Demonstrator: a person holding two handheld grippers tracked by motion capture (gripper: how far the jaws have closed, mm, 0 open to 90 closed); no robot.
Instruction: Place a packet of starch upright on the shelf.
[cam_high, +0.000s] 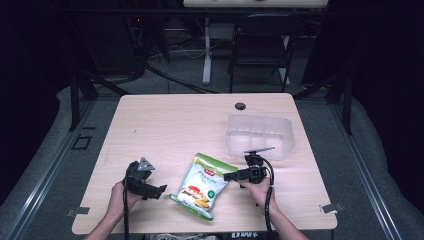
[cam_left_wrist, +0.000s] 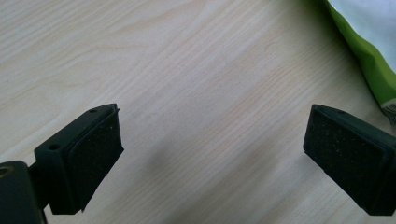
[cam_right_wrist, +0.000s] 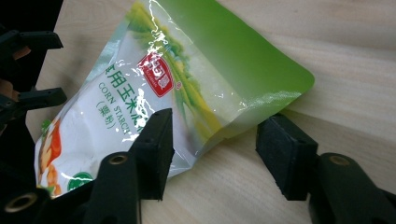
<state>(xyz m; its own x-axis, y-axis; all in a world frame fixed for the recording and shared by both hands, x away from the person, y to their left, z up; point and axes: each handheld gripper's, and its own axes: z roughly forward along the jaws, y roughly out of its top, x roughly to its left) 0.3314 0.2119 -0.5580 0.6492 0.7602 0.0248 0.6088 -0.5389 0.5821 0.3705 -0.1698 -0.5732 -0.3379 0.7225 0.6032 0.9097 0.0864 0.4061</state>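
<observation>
Bag (cam_high: 201, 186) of corn starch is lying flat on table (cam_high: 165, 125), between the two grippers. Right gripper (cam_right_wrist: 212, 149) is standing w/ jaws open around bag's near edge: one finger (cam_right_wrist: 154, 149) over the bag face, other beside it on wood. Left gripper (cam_left_wrist: 212, 158) is also wide open, nothing between fingers, bag edge just past its right finger. Clear bin (cam_high: 259, 136) is sitting beyond right gripper.

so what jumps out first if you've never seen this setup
The green and white corn starch bag lying flat at the table's near middle. The right gripper has its open jaws astride the bag's edge, the left gripper waits open over bare wood, and a clear plastic tub sits behind.
</observation>
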